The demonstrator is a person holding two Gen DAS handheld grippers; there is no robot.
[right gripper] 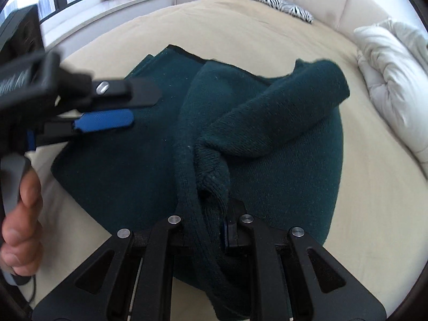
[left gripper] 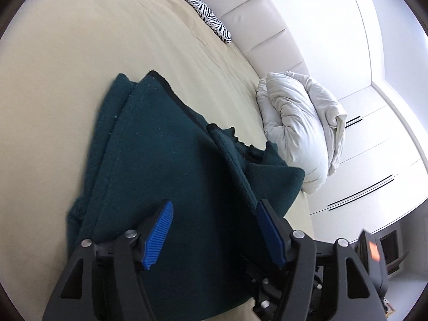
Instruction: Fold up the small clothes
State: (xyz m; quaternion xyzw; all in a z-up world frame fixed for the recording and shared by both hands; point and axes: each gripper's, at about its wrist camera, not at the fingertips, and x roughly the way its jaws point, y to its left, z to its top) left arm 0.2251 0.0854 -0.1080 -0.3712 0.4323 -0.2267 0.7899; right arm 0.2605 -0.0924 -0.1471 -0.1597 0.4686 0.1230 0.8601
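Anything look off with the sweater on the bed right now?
Yes. The dark green sweater isn't flat: a bunched strip rises into the right gripper, shut on it, and a sleeve lies diagonally across the body. The left gripper is open above it.

Bright daylight, fisheye-bent edges, slight motion blur, soft shadows.
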